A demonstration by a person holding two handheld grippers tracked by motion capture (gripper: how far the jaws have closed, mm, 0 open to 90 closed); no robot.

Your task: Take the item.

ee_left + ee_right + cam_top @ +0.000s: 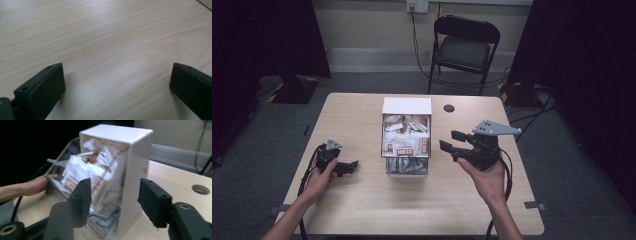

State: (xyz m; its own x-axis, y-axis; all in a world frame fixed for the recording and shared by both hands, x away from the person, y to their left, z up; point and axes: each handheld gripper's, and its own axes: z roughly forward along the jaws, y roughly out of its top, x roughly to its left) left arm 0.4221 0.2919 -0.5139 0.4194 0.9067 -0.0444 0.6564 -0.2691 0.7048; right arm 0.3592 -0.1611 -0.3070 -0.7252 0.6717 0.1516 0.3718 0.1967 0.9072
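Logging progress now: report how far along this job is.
Nothing looks done: the packets all sit in the white dispenser box. In hand: the right gripper is raised, jaws open, facing the box. The left gripper rests open on the table. Any packet handling remains.

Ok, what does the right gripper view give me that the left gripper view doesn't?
Right gripper view: the white dispenser box with its clear front, stuffed with paper sachets, framed between the open jaws of the right gripper; the person's other hand beyond the box; and a round hole in the tabletop. Left gripper view: bare wood grain up close between the open jaws of the left gripper, plus a pale sliver at the top right corner that I cannot identify. Both: the light wooden table and a pair of parted black jaws.
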